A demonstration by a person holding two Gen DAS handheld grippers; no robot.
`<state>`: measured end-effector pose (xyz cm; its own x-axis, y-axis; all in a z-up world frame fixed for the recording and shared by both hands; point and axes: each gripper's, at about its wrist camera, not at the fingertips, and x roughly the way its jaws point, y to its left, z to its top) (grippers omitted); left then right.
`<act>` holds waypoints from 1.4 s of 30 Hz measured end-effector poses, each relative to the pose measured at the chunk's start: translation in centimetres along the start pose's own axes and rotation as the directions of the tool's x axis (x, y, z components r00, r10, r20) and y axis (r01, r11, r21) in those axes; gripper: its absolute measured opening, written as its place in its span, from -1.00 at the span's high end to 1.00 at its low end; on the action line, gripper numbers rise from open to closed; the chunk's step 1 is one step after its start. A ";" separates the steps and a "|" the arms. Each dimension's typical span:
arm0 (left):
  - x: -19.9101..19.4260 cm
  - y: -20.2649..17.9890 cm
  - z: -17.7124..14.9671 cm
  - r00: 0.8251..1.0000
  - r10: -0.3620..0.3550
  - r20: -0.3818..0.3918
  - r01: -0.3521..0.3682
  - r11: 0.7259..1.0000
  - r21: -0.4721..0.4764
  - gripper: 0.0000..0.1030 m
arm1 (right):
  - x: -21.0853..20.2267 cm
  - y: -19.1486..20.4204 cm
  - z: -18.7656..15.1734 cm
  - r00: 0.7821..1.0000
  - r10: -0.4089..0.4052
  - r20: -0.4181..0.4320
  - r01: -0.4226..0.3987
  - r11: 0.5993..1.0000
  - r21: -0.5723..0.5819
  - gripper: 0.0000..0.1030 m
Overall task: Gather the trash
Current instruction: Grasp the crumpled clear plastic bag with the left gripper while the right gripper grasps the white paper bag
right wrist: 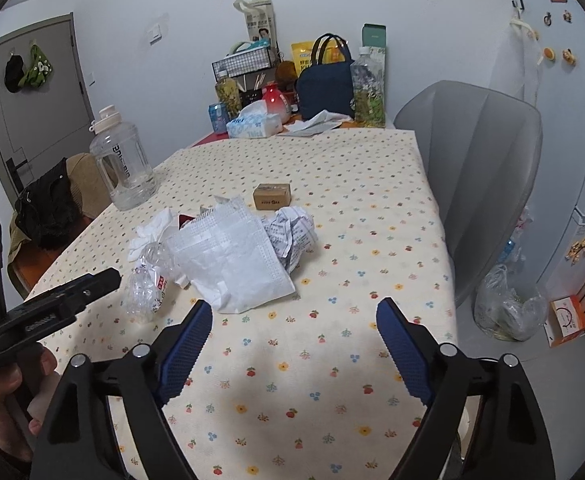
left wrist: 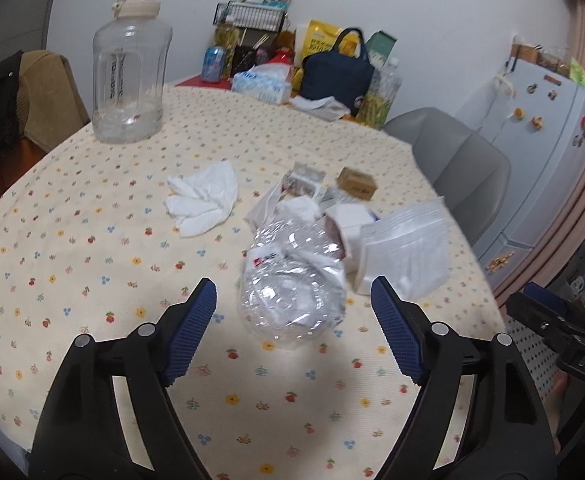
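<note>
A heap of trash lies mid-table on the floral tablecloth (left wrist: pixel 92 280). In the left wrist view a crushed clear plastic bottle (left wrist: pixel 292 280) lies right before my left gripper (left wrist: pixel 293 285), which is open, its blue pads apart from the bottle on both sides. Beyond it are a white tissue (left wrist: pixel 204 200), a white zip bag (left wrist: pixel 404 252) and a small cardboard box (left wrist: pixel 356 184). My right gripper (right wrist: pixel 294 306) is open over bare cloth, just short of the zip bag (right wrist: pixel 236 264). Crumpled printed paper (right wrist: pixel 292 232) and the box (right wrist: pixel 272 196) lie behind the bag, the bottle (right wrist: pixel 148 284) to its left.
A big clear water jug (left wrist: pixel 128 80) stands at the table's left. A tissue pack (right wrist: pixel 254 124), a navy bag (right wrist: pixel 324 88) and bottles crowd the far end. A grey chair (right wrist: pixel 484 184) is at the right edge, with a plastic bag (right wrist: pixel 508 308) on the floor by the fridge (right wrist: pixel 564 120).
</note>
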<state>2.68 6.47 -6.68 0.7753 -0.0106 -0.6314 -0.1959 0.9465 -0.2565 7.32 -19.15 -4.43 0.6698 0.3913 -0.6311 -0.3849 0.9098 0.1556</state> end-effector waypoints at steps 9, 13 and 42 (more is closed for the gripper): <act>3.0 -0.9 0.7 0.997 0.005 -0.071 -0.003 0.999 0.033 -0.82 | 3.3 -0.2 0.0 0.997 0.050 -0.059 -0.049 0.999 0.006 -0.25; 4.7 -0.9 1.3 0.993 0.010 -0.114 -0.009 1.000 0.011 -0.82 | 4.3 -0.3 0.2 0.995 0.065 -0.077 -0.065 0.998 0.006 -0.18; 3.3 2.0 1.6 0.993 -0.040 -0.109 0.027 0.992 -0.120 -0.44 | 6.8 2.9 1.4 0.973 0.186 -0.137 -0.194 0.980 -0.047 0.94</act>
<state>5.77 8.85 -8.14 0.7127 -0.0840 -0.6964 -0.2451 0.9004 -0.3595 11.63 -13.66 -7.17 0.4930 0.5313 -0.6890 -0.5372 0.8088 0.2394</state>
